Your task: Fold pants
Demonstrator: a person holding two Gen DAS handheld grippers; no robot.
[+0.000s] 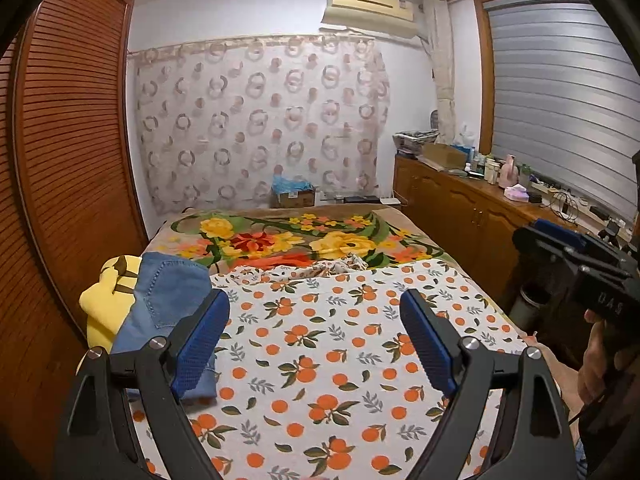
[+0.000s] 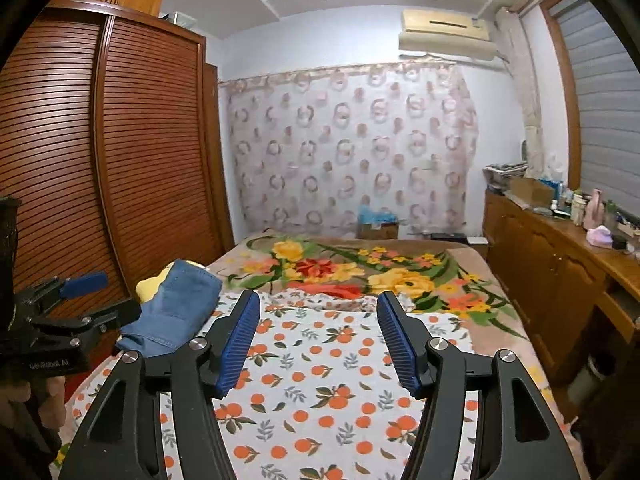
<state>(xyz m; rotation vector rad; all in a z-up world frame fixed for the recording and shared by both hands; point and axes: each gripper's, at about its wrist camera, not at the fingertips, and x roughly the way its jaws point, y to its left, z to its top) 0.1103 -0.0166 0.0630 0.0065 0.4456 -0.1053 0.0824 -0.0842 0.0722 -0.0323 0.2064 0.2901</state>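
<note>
Folded blue denim pants (image 1: 168, 300) (image 2: 180, 304) lie at the left edge of the bed, stacked on a yellow garment (image 1: 106, 300) (image 2: 150, 286). My left gripper (image 1: 314, 298) is open over the orange-print sheet (image 1: 320, 380), its left finger just in front of the pants and nothing between its blue pads. My right gripper (image 2: 319, 298) is also open and empty above the same sheet (image 2: 320, 392), to the right of the pants. A hand (image 1: 596, 360) holding the right tool shows at the right edge of the left wrist view.
A flowered blanket (image 1: 288, 236) covers the far half of the bed. Louvred wooden wardrobe doors (image 1: 72, 152) stand close on the left. A low wooden cabinet (image 1: 460, 204) with bottles and boxes runs along the right. A cardboard box (image 1: 294, 196) sits beyond the bed.
</note>
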